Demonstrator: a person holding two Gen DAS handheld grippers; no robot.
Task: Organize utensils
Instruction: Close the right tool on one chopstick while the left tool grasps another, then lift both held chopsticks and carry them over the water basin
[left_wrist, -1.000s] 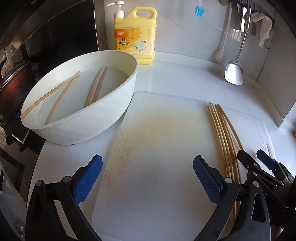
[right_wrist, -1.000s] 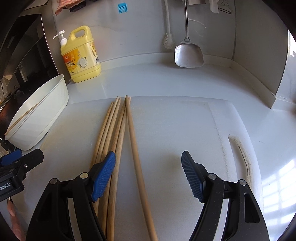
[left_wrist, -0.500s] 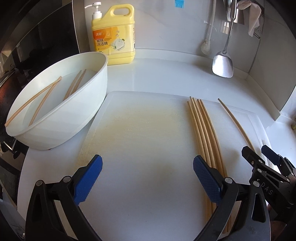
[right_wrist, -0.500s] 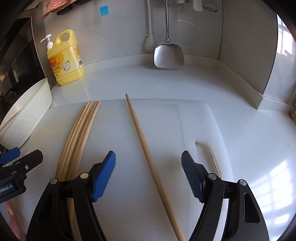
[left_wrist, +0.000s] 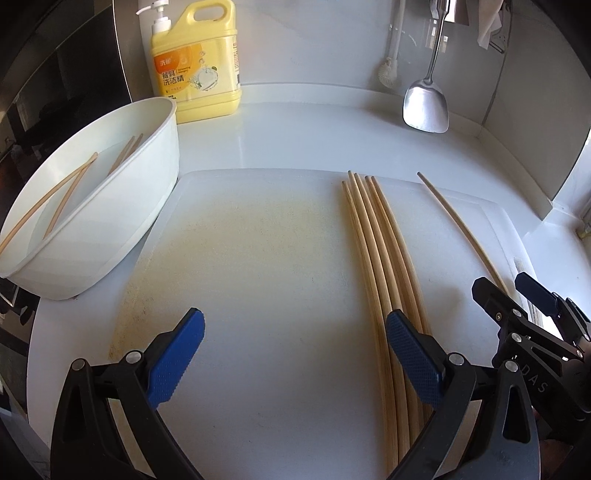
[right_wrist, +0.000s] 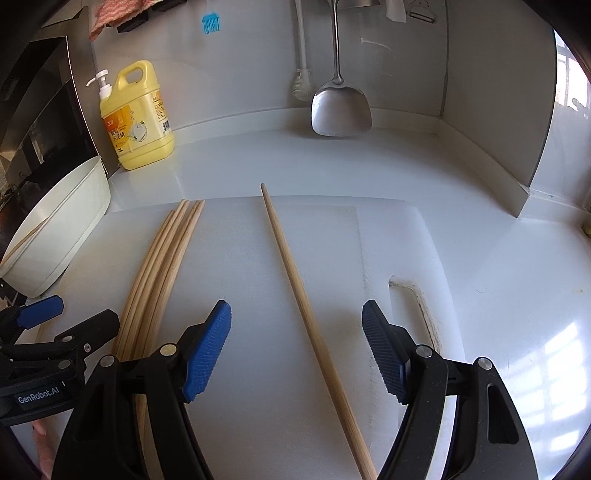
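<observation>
Several wooden chopsticks (left_wrist: 384, 258) lie side by side in a bundle on the white cutting board (left_wrist: 258, 258); in the right wrist view the bundle (right_wrist: 162, 258) is left of centre. One single chopstick (right_wrist: 303, 295) lies apart to their right, also seen as the single chopstick (left_wrist: 461, 229). My right gripper (right_wrist: 295, 347) stands open, its jaws straddling the single chopstick without touching it. My left gripper (left_wrist: 295, 354) is open over bare board, its right pad (left_wrist: 413, 358) over the bundle's left side. More chopsticks (left_wrist: 59, 199) lie in the white bowl (left_wrist: 110, 229).
A yellow detergent bottle (left_wrist: 195, 62) stands at the back left by the wall. A metal spatula (left_wrist: 424, 107) and a white brush (left_wrist: 389, 70) hang at the back wall. A dark stove area lies left of the bowl. The counter corner wall rises at the right.
The single chopstick now lies apart to the right of the bundle and sits between my right jaws. Both grippers have shifted right; the bowl has slid toward the left edge of the left view.
</observation>
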